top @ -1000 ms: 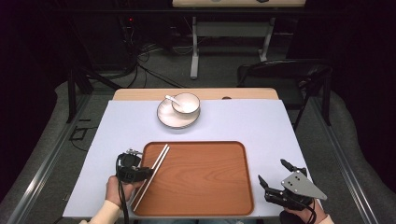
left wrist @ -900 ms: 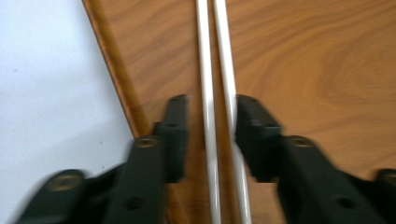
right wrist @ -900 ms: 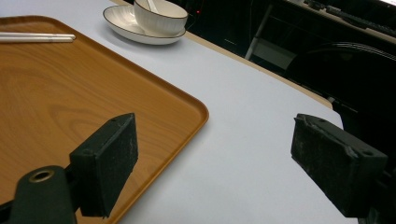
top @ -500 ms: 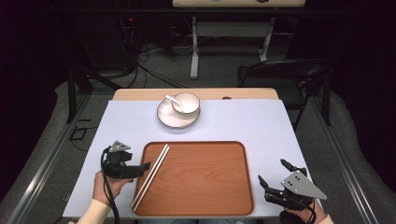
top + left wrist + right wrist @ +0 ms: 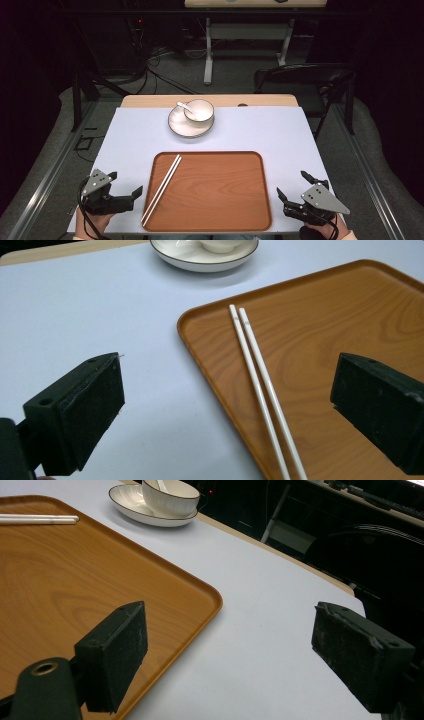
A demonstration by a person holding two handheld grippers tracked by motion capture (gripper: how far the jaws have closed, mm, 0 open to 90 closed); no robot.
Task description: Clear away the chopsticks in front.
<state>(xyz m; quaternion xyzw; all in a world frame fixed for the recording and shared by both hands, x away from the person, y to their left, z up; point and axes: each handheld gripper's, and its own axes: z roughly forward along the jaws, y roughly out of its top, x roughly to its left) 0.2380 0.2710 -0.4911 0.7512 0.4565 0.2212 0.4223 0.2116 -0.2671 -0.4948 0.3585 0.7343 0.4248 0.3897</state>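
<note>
The left gripper (image 5: 131, 196), jaws just opening and empty, is risking nudging the 2 chopsticks (image 5: 262, 385) ahead of it off the tray (image 5: 250, 222).

Left hand-held gripper (image 5: 126, 194) off chopsticks (image 5: 162, 189), jaws just been opening, nothing between them now. Pulled away leftward, off tray (image 5: 210, 220) edge, out over counter (image 5: 125, 150). Chopsticks left lying along tray's left side.

chopsticks (image 5: 162, 189) | white pair | side by side | on tray's left edge
</note>
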